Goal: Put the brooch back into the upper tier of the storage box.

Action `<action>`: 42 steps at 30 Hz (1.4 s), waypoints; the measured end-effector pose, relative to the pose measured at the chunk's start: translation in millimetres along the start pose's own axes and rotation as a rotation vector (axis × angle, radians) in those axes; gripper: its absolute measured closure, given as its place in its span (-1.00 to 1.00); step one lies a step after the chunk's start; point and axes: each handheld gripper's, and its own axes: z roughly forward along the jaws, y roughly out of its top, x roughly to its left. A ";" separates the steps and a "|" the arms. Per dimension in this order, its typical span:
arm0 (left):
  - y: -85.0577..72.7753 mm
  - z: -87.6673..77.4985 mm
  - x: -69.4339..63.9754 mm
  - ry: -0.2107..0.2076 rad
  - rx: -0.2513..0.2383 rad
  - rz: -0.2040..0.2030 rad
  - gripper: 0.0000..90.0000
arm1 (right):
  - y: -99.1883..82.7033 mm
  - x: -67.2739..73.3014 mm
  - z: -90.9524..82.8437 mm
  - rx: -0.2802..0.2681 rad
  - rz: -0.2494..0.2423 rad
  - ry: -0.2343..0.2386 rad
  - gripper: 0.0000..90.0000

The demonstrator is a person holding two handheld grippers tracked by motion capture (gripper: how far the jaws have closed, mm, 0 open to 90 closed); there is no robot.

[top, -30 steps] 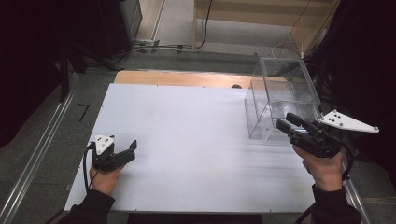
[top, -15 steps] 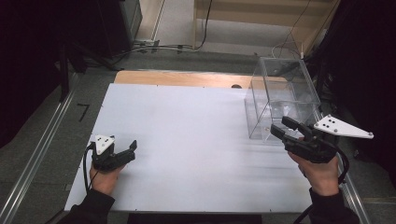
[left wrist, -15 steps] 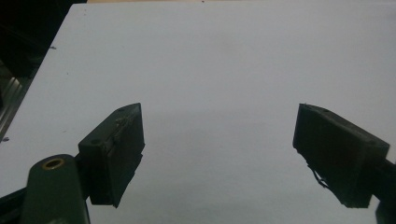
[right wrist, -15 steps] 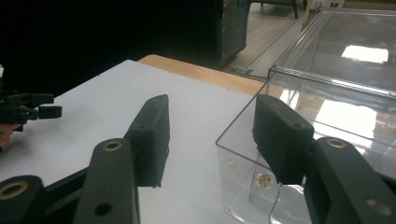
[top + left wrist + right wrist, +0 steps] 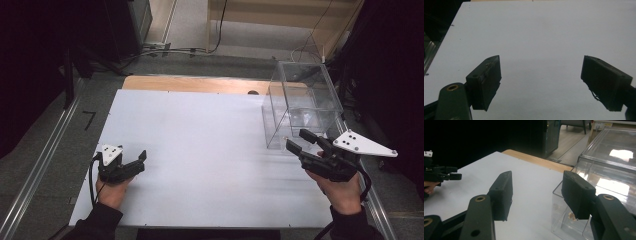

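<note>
Both grippers' jaws gape empty — right gripper (image 5: 302,143) just beside clear box (image 5: 300,102), left gripper (image 5: 136,161) well apart.

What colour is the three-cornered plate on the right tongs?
White with small dark dots, on the right tongs; plate clearest in the high view.

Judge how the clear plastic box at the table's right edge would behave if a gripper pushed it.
The clear plastic box looks thin-walled and nearly empty, so probably light and easy to slide on the smooth white table. It stands tall, so a high push might tip it. Its glossy walls could be slippery.
</note>
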 end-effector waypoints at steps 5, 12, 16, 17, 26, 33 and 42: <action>-0.1 0.1 0.0 0.000 0.000 -0.001 -0.61 | -4.1 1.4 -2.0 -0.002 0.001 0.004 -0.10; -0.1 0.3 -0.7 -0.001 -0.001 -0.001 -0.61 | -11.4 4.4 -3.8 -0.008 -0.010 0.016 -0.10; 0.0 -0.2 -0.1 0.000 -0.001 -0.001 -0.61 | -16.8 6.2 -0.1 -0.005 -0.014 0.024 -0.10; 0.0 -0.1 0.0 0.001 -0.002 -0.003 -0.61 | -18.2 6.6 0.5 0.001 -0.013 0.022 -0.11; 0.1 -0.4 0.0 -0.001 -0.001 0.000 -0.61 | -32.0 9.4 6.2 0.024 -0.018 0.030 -0.14; 0.1 -0.6 0.2 -0.001 -0.001 -0.001 -0.61 | -42.2 8.2 8.1 0.031 -0.022 0.033 -0.17; 0.2 -0.7 0.1 0.000 -0.001 0.001 -0.61 | -58.9 3.4 11.5 0.058 -0.021 0.022 -0.30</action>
